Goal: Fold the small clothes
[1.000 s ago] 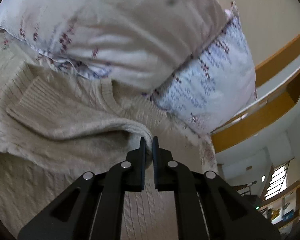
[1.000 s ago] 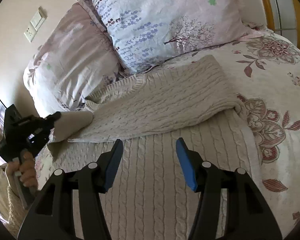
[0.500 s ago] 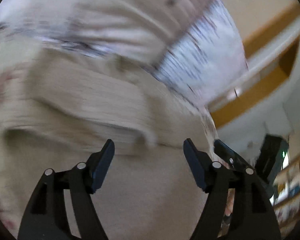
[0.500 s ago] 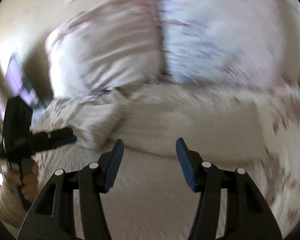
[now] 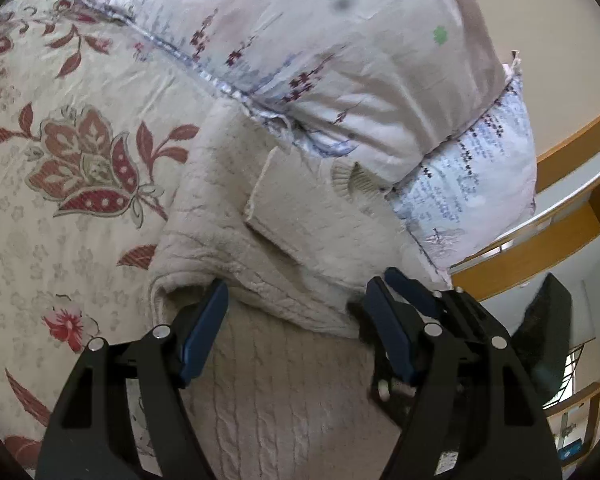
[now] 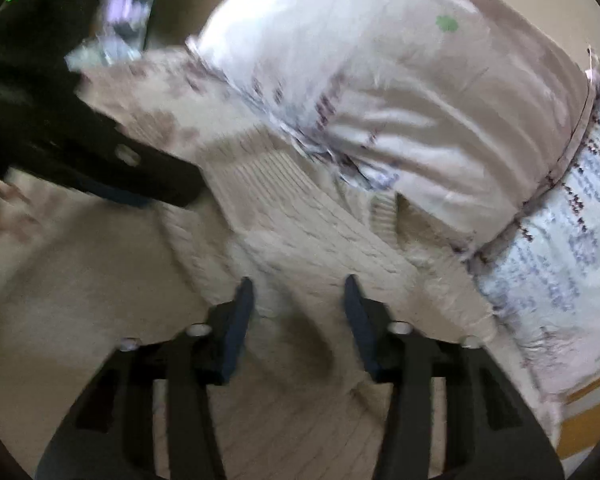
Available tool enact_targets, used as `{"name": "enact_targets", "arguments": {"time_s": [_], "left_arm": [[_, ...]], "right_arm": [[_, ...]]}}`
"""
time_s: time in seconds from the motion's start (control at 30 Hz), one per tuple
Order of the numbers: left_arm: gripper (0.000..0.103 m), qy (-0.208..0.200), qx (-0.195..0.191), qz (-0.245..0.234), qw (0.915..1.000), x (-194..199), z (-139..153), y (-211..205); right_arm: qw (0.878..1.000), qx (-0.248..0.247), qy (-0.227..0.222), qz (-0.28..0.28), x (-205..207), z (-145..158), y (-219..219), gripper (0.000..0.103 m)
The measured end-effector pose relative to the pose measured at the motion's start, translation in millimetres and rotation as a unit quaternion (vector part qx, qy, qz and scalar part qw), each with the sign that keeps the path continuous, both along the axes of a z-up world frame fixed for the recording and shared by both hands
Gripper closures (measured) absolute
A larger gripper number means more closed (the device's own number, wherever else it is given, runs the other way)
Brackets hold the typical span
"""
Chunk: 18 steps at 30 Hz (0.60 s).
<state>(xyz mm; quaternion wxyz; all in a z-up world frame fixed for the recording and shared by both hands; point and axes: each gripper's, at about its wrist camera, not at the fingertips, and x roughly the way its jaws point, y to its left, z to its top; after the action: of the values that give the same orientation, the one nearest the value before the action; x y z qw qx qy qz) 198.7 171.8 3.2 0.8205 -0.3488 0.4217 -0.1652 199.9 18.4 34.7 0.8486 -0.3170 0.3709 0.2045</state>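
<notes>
At the left of the left wrist view lies the flowered bedspread [image 5: 72, 152]; mid-frame the cream sweater [image 5: 284, 232] lies folded below the pillows [image 5: 340, 60]. The left gripper [image 5: 296, 300] has jaws apart — nothing clamped. The right gripper [image 6: 298, 292] has just been closing — jaws still apart over sweater knit.

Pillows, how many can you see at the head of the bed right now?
2. A large pale floral pillow lies on top, its lower edge over the knitted sweater. A blue-printed pillow sits under it, showing at the right. Others may be hidden outside the views.
</notes>
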Motion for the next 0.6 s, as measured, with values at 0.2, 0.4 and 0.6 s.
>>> {"name": "enact_targets", "arguments": {"time_s": [0.2, 0.4, 0.6], "left_arm": [[0.028, 0.0, 0.001, -0.002, 1.0, 0.5, 0.2, -4.6], [0.026, -0.01, -0.002, -0.031, 0.9995, 0.3, 4.0, -20.1], [0.026, -0.003, 0.019, -0.032, 0.9993, 1.1, -1.8, -28.6]], "right_arm": [[0.976, 0.163, -0.007, -0.141, 18.5, 36.1, -73.6, 0.096], [0.857, 0.381, 0.064, -0.342, 12.6, 35.7, -210.4, 0.095], [0.78, 0.458, 0.172, -0.391, 4.9, -6.9, -265.1, 0.077]]}}
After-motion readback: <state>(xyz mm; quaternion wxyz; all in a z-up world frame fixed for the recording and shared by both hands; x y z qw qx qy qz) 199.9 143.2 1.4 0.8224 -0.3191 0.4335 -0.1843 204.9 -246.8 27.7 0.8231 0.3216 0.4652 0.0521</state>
